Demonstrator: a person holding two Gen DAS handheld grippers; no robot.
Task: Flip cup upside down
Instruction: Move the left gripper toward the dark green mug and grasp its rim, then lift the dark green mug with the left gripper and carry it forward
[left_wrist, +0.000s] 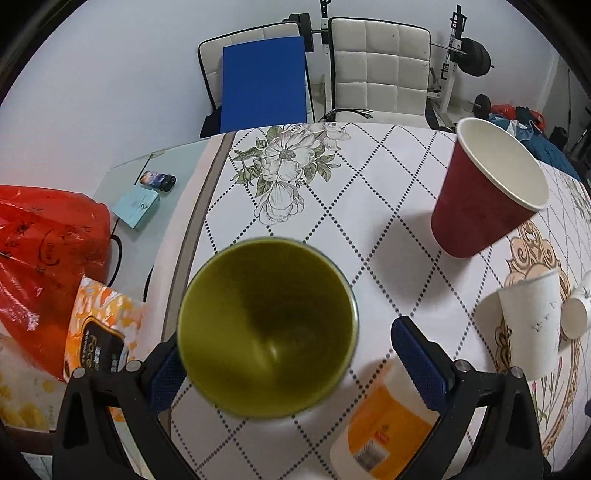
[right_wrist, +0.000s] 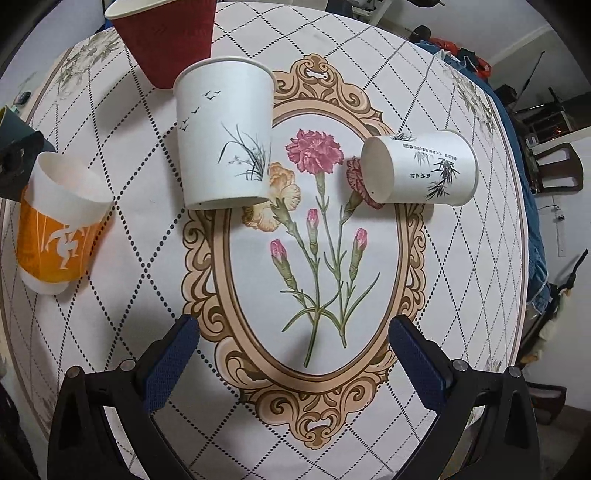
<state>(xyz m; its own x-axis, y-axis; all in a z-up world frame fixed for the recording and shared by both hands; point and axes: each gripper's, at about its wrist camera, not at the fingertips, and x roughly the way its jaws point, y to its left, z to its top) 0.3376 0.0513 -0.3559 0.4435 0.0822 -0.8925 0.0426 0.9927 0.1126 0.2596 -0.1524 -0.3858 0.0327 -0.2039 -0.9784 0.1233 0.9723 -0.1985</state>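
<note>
Left wrist view: a green cup, mouth toward the camera and blurred, sits against the left pad of the wide-open left claw, its contact unclear. A red cup stands empty.

Right wrist view: the right claw gapes, holding nothing, above the desk.

Left gripper fingers spread; right gripper likewise
</note>
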